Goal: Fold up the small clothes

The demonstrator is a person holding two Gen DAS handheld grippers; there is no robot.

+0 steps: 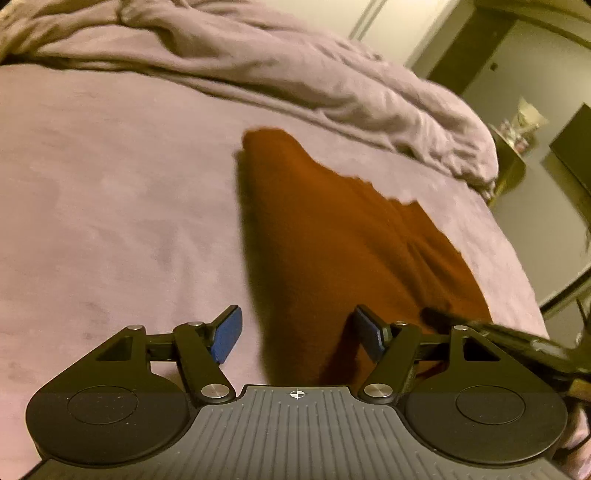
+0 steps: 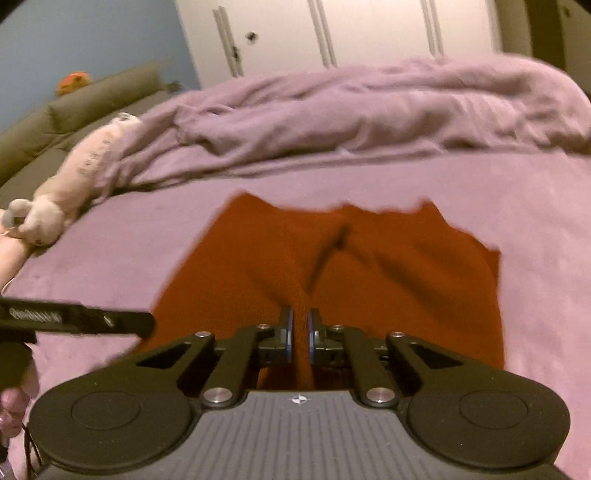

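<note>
The room was a bedroom with white closet doors (image 2: 369, 29) behind the bed (image 1: 110, 184), and the bed was covered with a lilac sheet. A crumpled lilac blanket (image 2: 369, 110) lay in a long heap across the far part of the bed. At the left edge of the bed, in the right wrist view, a pale stuffed toy (image 2: 70, 181) lay stretched just beside the end of the blanket, and behind it stood an olive sofa (image 2: 74, 107) with a small orange thing on its back, too blurred to name.

The task's thing, a rust-orange knitted garment (image 2: 388, 277), lay spread on the sheet in the near middle of the bed, well apart from the blanket. Its far edge looked uneven, and a raised fold ran from its middle toward the camera.

The right gripper (image 2: 299, 336) was clenched on this fold: its 2 blue pads (image 2: 290, 334) pressed a narrow ridge of the orange cloth between them. The left gripper (image 1: 300, 338) hung above the near left edge of the garment with its jaws released and wide apart; the blue pads (image 1: 227, 338) touched no cloth, 1 over the bare sheet and the other over the garment. In the left wrist view the right gripper's dark body (image 1: 517, 343) showed at the right edge, on the garment's near side.
</note>
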